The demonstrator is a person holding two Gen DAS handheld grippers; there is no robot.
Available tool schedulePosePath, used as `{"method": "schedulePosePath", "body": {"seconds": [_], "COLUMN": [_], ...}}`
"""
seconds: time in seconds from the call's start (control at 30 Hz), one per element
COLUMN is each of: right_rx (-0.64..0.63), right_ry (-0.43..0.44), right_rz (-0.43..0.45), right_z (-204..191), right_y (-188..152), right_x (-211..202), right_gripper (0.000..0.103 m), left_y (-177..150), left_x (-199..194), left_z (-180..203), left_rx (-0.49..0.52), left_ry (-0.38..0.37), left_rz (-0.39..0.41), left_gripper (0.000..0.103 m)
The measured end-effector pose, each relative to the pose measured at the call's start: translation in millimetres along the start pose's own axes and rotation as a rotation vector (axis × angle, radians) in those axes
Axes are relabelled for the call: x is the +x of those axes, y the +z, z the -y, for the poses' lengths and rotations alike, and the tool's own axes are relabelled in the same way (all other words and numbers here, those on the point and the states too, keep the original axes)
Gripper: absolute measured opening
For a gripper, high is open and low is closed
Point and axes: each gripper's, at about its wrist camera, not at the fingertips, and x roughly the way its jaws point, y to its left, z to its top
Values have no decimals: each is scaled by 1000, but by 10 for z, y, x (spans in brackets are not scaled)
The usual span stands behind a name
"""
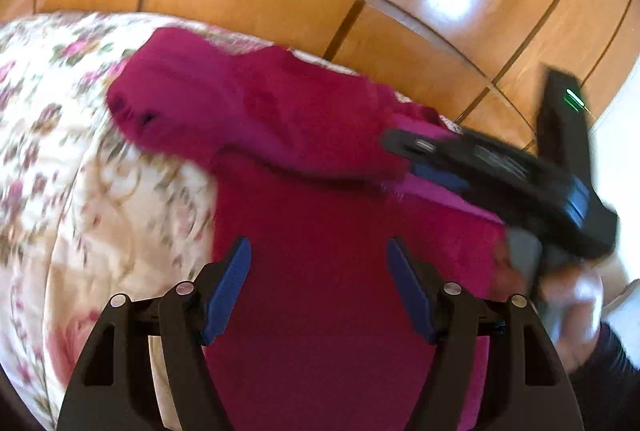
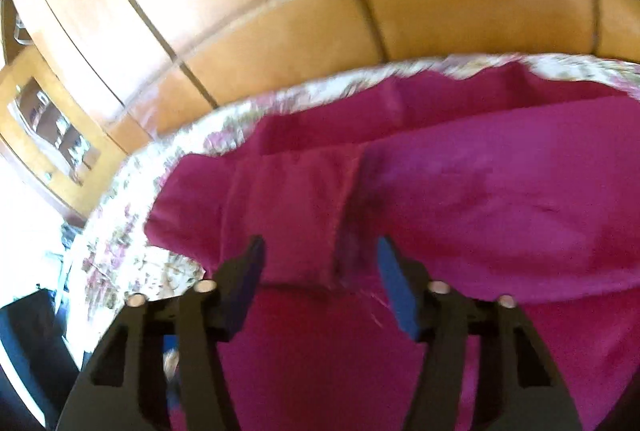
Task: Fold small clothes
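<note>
On top of a floral bedspread (image 1: 60,159), a magenta garment (image 1: 320,271) is lying spread out, filling the middle and the 6 o'clock part of the left wrist view. One bunched part of it is sticking out toward 10 o'clock, where a small dark hole is showing in the cloth, though blur is hiding the detail. The left gripper (image 1: 319,263) is hovering over the garment with its blue pads (image 1: 230,287) standing wide apart and nothing sitting between them; whether the tips are touching the cloth cannot be told. At 3 o'clock in that view the right gripper (image 1: 436,167) is reaching in over the garment's edge, a hand (image 1: 568,295) wrapping its handle and a green light glowing on its body; from that side its fingers are too blurred to judge.

Seen through the right wrist camera, the right gripper (image 2: 320,263) is showing its fingers spread wide over the same garment (image 2: 480,199), with a seamed fold of cloth lying between and beyond them, not pinched. The bedspread (image 2: 120,243) is peeking out along the garment's rim from 8 o'clock round to 1 o'clock. Beyond the bed, wooden panelling (image 2: 280,11) is filling the 12 o'clock half of both views, and a glass-fronted shelf (image 2: 52,127) is sitting at 9 o'clock.
</note>
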Motion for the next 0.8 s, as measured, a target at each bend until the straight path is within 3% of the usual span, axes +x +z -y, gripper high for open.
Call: {"method": "schedulePosePath", "body": {"seconds": [0.07, 0.13, 0.27, 0.33, 0.43, 0.63, 0.8], "right_rx": [-8, -34, -70, -56, -14, 125, 205], "right_ry": [-51, -84, -38, -34, -93, -249, -298], "right_rz": [-60, -52, 140, 218, 258, 189, 120], "right_z": [-69, -152, -284, -172, 180, 1124, 1605], "right_y": [61, 104, 254, 330, 407, 236, 58], "right_x": [255, 248, -446, -829, -1144, -1210, -1090], "right_gripper": [9, 7, 7, 7, 7, 7, 8], "left_y": [-52, -87, -129, -136, -143, -184, -152], "left_x": [18, 3, 53, 61, 65, 75, 96], "left_z": [-36, -60, -131, -147, -135, -124, -93], "left_rx": [-6, -3, -21, -31, -25, -9, -9], "left_ry": [11, 21, 32, 28, 33, 49, 62], "left_rz": [-8, 1, -8, -3, 0, -5, -24], "left_gripper": [69, 69, 69, 69, 69, 69, 69]}}
